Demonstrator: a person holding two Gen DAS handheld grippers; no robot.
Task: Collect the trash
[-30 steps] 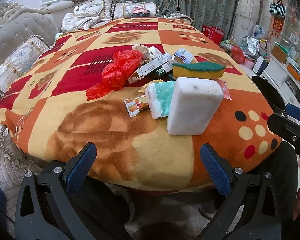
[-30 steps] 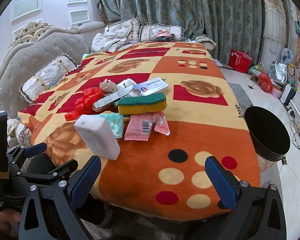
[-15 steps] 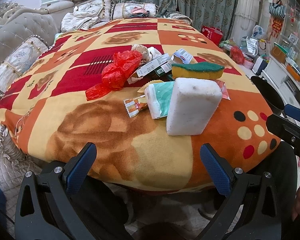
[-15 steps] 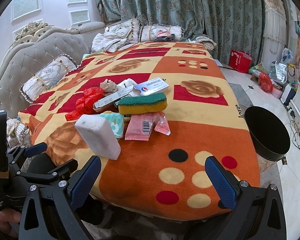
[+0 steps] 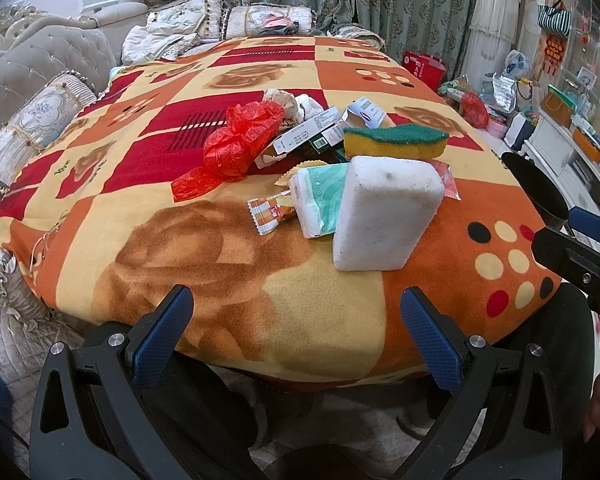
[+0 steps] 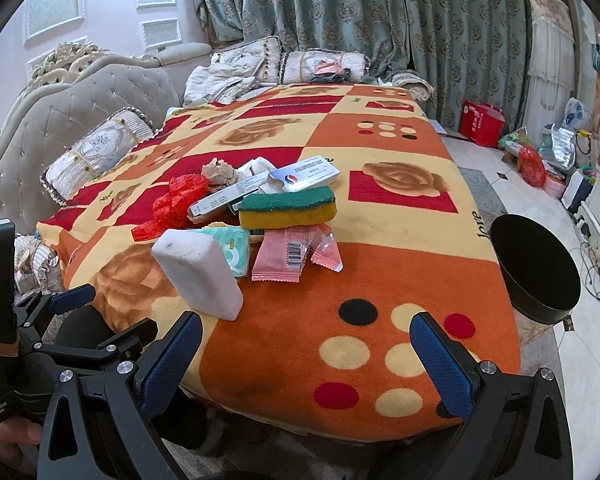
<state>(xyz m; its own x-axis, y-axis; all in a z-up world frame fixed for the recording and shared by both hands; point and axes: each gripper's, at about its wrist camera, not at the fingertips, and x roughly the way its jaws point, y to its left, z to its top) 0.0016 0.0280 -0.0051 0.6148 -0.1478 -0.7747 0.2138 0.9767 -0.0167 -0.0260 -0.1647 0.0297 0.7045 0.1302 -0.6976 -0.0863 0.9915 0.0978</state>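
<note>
A heap of trash lies mid-table on the patterned blanket (image 5: 148,256): a white sponge block (image 5: 384,212) (image 6: 198,274), a green-and-yellow scouring sponge (image 5: 396,142) (image 6: 286,208), a mint tissue pack (image 5: 318,200), a red plastic bag (image 5: 236,144) (image 6: 174,208), pink wrappers (image 6: 288,254), a small orange wrapper (image 5: 270,214), flat cartons (image 6: 300,174) and crumpled paper (image 6: 220,172). My left gripper (image 5: 296,332) is open at the table's near edge, short of the white block. My right gripper (image 6: 306,360) is open over the dotted corner, holding nothing.
A black round bin (image 6: 536,272) (image 5: 538,192) stands on the floor off the table's right edge. A tufted sofa with cushions (image 6: 96,152) runs along the left. Bags and clutter (image 6: 532,164) line the floor at the far right. Curtains hang behind.
</note>
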